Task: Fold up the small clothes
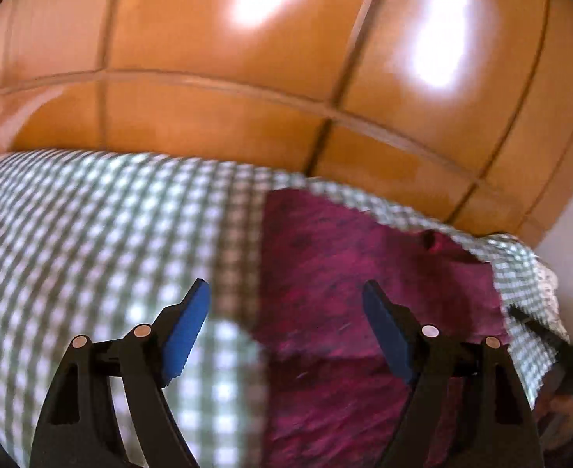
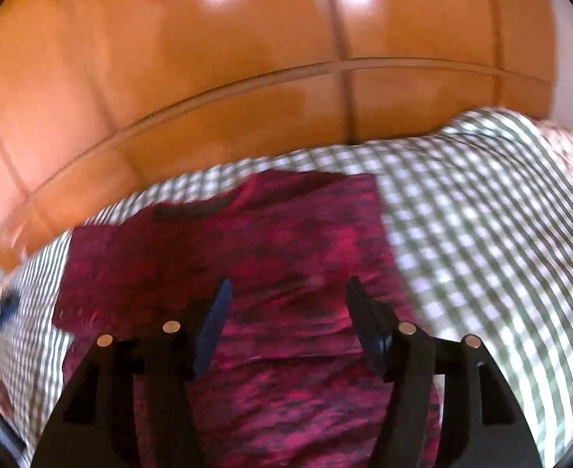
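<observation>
A dark red garment (image 2: 247, 257) is spread flat on a green-and-white checked bedcover (image 2: 481, 234), in front of a glossy wooden wardrobe (image 2: 208, 78). The right gripper (image 2: 286, 292) is held over the garment with its fingers parted and nothing between them; red cloth is seen directly beneath and ahead. The left gripper (image 1: 286, 292) is likewise spread wide and empty, positioned at the garment's (image 1: 345, 273) left edge, one finger over checked bedcover (image 1: 91, 234), the other over red cloth.
</observation>
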The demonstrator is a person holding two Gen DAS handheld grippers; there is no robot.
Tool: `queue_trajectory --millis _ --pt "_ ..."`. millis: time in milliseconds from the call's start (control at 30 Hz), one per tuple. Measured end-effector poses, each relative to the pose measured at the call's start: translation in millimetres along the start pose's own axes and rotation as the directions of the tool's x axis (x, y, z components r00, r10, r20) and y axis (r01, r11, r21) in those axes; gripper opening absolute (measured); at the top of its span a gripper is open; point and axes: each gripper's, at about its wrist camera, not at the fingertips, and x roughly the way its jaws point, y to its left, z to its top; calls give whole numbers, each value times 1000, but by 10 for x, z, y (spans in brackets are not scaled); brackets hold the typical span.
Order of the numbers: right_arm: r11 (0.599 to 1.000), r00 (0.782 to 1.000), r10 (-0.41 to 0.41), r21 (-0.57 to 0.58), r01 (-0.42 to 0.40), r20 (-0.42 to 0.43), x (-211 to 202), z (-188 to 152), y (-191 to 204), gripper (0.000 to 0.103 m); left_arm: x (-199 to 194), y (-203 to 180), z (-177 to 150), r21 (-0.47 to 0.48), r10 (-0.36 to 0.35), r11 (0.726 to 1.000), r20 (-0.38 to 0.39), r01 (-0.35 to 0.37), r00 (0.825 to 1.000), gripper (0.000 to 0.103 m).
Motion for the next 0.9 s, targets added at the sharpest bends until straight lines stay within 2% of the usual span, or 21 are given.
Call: queue_trajectory --millis 100,267,300,333,400,467,533,633,733,800,900 --pt "1000 999 -12 -16 11 -34 210 -7 90 60 147 -156 140 37 -45 998 23 44 999 80" --pt "997 994 -76 19 78 -80 490 41 -48 60 634 -409 327 118 -77 990 -44 81 996 76" --pt "997 992 -75 27 78 -97 555 43 -88 60 771 -415 366 110 -85 990 -70 93 994 76" --pt "997 992 -72 32 75 -100 589 31 -122 60 856 -403 388 99 -82 991 -84 90 993 71" --pt "996 992 -82 10 83 -91 641 13 -145 60 1099 -361 413 61 -90 993 -133 98 987 70" --pt "997 994 -77 8 78 -79 680 -14 -171 61 1384 -240 375 14 -70 997 -195 74 978 68" --pt "998 996 -65 5 65 -61 700 -43 -191 61 1522 -144 292 -9 -83 996 -227 83 970 67" --pt "998 997 -56 3 57 -48 728 -43 -200 61 1490 -209 166 76 -51 995 -179 65 983 67" --pt "998 997 -67 -9 67 -39 716 -47 -186 61 1443 -192 158 48 -51 997 -163 59 985 67" --pt "998 997 -67 -8 67 -38 706 -49 -188 61 1280 -217 161 21 -18 1000 -138 21 990 67" --pt "998 997 -67 -12 66 -34 697 -62 -184 63 942 -333 92 54 47 998 -78 -43 996 69"
